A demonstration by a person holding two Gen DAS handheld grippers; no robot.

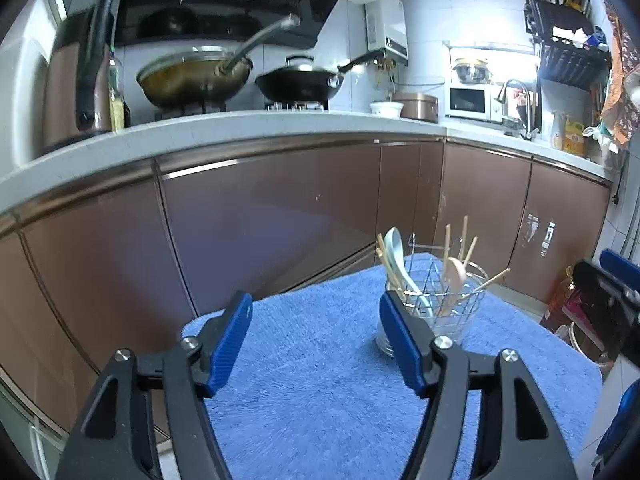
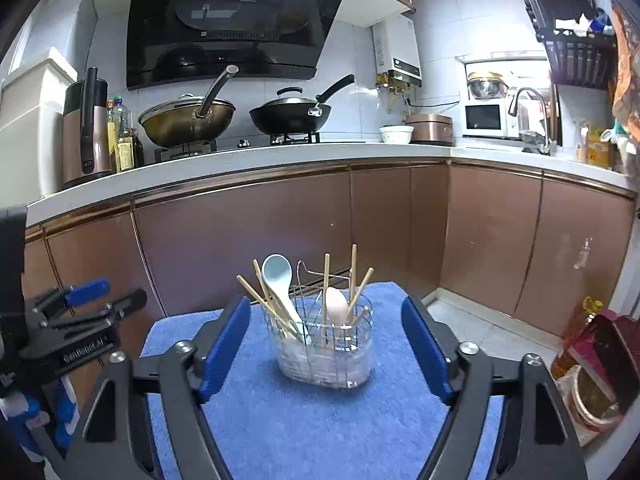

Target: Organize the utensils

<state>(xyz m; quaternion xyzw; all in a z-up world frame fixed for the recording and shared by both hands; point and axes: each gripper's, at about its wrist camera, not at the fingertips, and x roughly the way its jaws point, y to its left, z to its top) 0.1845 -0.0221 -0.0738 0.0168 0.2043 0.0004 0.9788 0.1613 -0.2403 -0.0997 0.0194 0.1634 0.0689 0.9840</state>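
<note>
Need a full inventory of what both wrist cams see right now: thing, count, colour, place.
wire utensil caddy with clear base: 1, silver, on the towel
fluffy towel: 1, blue, covering the small table
ceramic soup spoon, pale blue: 1, left compartment, bowl up
soup spoon, pink: 1, right compartment
wooden chopsticks: several, tan, both compartments
lidded wok, bronze: 1, left burner
lidded wok, black: 1, right burner
range hood: 1, black, above the stove
microwave: 1, white, counter by the tap
rice cooker: 1, copper, counter
bowl: 1, white, beside the cooker
left tool: blue pads, open, empty
right tool: blue pads, open, caddy seen between them
</note>
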